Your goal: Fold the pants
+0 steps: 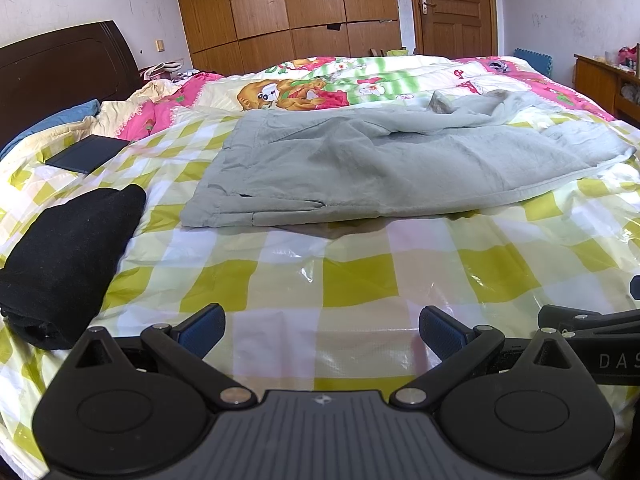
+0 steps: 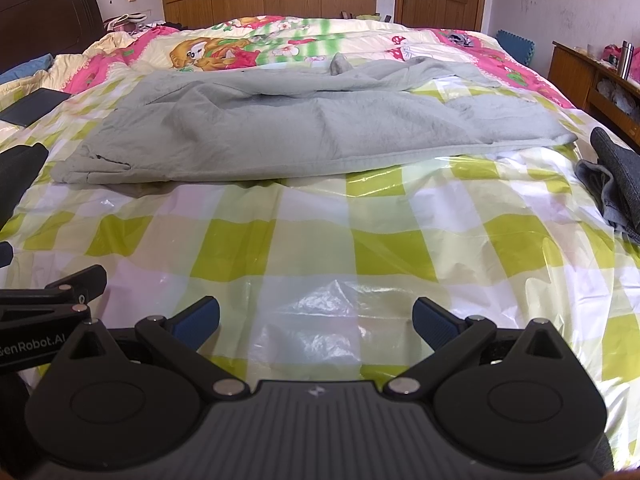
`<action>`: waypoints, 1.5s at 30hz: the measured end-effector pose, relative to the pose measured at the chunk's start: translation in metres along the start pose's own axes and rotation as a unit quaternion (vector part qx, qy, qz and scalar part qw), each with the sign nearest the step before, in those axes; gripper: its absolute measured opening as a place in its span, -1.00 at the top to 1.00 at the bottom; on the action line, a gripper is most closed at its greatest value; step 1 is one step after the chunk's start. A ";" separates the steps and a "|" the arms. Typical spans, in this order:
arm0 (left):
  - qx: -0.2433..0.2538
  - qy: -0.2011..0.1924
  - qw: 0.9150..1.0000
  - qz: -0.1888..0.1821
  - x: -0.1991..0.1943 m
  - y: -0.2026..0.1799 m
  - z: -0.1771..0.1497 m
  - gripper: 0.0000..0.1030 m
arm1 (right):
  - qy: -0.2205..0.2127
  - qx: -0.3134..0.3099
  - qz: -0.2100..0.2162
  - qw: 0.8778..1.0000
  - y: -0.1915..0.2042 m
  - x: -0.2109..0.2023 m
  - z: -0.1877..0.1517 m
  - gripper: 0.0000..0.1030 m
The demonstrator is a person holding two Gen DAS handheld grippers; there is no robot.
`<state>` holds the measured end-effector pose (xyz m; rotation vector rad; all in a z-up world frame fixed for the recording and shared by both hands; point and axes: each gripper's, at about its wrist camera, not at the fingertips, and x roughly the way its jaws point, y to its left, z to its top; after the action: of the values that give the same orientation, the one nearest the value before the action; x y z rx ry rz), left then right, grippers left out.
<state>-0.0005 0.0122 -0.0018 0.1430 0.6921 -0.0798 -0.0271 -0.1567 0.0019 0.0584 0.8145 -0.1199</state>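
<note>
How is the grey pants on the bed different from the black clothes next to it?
The grey pants are pale and spread out long across the bed, one leg still rumpled; the black clothes are dark and already folded into a thick, compact bundle. The pants lie in the middle ahead of both open grippers; the black bundle sits off to the left. Both rest on the checked plastic sheet.

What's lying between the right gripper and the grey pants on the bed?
Only bare checked plastic sheet lies between the open right gripper and the grey pants, as the right wrist view shows.
</note>
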 end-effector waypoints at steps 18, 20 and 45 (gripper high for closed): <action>0.002 -0.001 1.000 0.002 0.000 0.000 0.000 -1.00 | 0.001 0.000 0.000 1.000 0.000 0.001 0.000 -0.98; 0.002 -0.001 1.000 0.002 0.000 0.000 0.001 -1.00 | 0.001 0.000 0.001 1.000 0.000 0.001 0.000 -0.98; -0.011 -0.017 1.000 0.010 0.013 0.015 0.015 -1.00 | -0.022 -0.029 0.029 0.999 0.019 0.009 0.024 -0.98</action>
<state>0.0202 0.0240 0.0029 0.1273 0.6572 -0.0556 -0.0011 -0.1409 0.0123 0.0240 0.7710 -0.0428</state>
